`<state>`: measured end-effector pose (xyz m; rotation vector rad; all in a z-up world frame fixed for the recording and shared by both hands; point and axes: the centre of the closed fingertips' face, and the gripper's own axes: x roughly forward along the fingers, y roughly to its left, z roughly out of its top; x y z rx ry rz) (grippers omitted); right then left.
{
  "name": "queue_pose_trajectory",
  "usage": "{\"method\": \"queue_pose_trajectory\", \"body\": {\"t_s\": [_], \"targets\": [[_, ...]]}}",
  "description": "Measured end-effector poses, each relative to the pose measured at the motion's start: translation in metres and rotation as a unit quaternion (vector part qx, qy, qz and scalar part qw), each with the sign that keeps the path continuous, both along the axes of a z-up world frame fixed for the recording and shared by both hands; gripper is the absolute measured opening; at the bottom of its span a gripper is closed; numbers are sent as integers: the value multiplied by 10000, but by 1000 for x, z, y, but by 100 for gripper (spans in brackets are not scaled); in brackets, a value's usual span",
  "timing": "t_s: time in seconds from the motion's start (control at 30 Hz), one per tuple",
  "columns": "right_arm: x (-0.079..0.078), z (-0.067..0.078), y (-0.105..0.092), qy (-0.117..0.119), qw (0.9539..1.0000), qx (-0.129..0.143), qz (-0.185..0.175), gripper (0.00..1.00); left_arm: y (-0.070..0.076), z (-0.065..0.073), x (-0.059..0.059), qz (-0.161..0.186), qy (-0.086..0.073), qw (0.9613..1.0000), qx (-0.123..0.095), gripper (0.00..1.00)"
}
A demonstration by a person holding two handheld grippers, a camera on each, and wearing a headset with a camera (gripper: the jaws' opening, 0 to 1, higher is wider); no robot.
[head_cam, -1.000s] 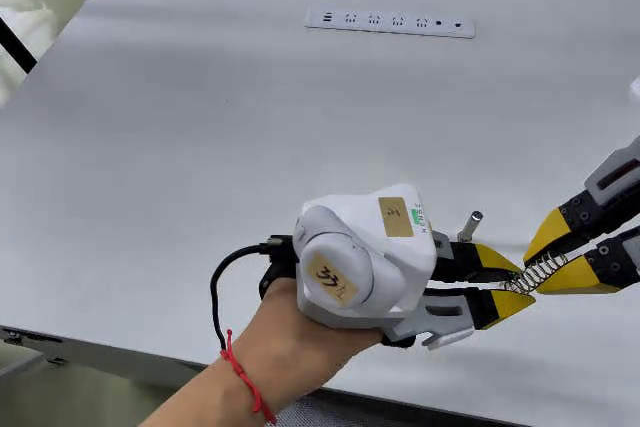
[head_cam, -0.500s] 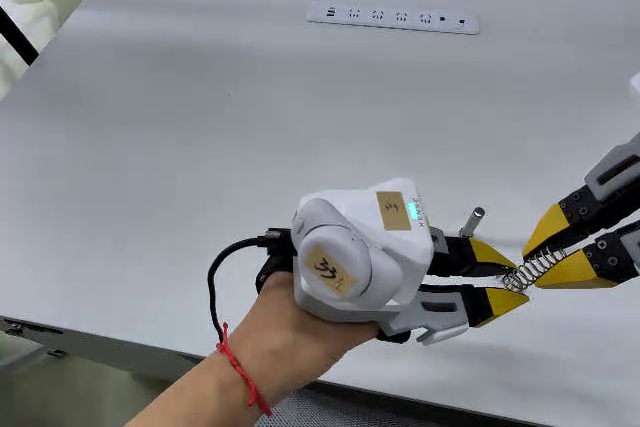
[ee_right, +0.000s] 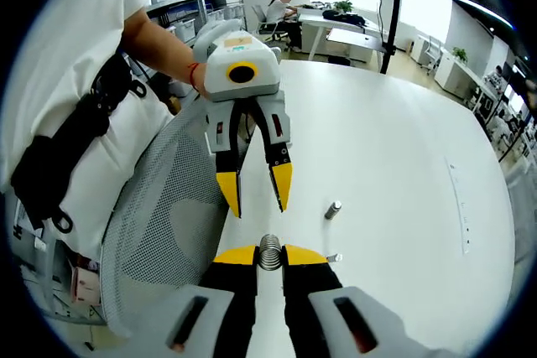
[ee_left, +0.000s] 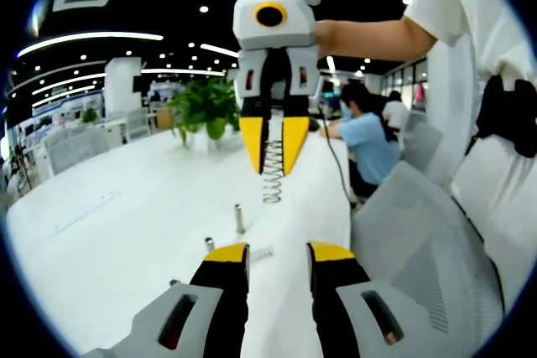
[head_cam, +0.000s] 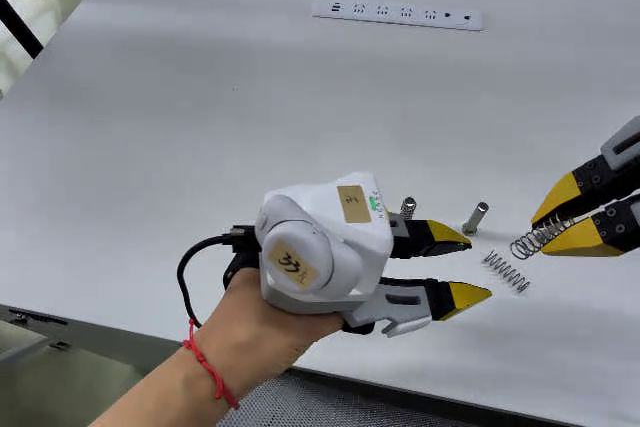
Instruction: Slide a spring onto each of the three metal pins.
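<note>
My right gripper (head_cam: pixel 578 219) comes in from the right edge, shut on a small steel spring (head_cam: pixel 535 237) that sticks out leftward from its yellow jaws. In the right gripper view the spring (ee_right: pixel 268 251) sits end-on between the jaws. My left gripper (head_cam: pixel 462 267) is open and holds nothing, its tips a short way left of that spring. Two short metal pins (head_cam: pixel 475 217) (head_cam: pixel 407 207) stand on the white table beyond its jaws. A second spring (head_cam: pixel 505 270) lies loose on the table between the grippers. In the left gripper view the right gripper (ee_left: pixel 273 144) holds its spring (ee_left: pixel 271 175) above a pin (ee_left: pixel 239 218).
A white power strip (head_cam: pixel 397 14) lies at the far side of the table (head_cam: pixel 200 127). The table's near edge runs just below the left hand. A grey mesh chair (ee_right: pixel 168 224) stands by that edge, and people sit at desks in the background.
My left gripper has drawn back to the left, away from the held spring's tip. That uncovers a second pin and a loose spring on the table. The right gripper has risen slightly.
</note>
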<state>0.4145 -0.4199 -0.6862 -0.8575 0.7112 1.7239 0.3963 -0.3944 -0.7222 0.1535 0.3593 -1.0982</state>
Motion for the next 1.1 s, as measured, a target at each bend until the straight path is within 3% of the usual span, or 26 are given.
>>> {"method": "queue_pose_trajectory", "body": {"t_s": [0.43, 0.83, 1.1], "targets": [[47, -10, 2, -488, 9975, -236, -455, 12, 39, -12, 7, 451, 65, 9989, 107, 44], [71, -36, 8, -564, 9954, -562, -525, 12, 53, -22, 13, 589, 138, 9980, 186, 59], [76, -55, 12, -553, 9944, -775, -462, 12, 62, -29, 18, 656, 190, 9975, 185, 72]]}}
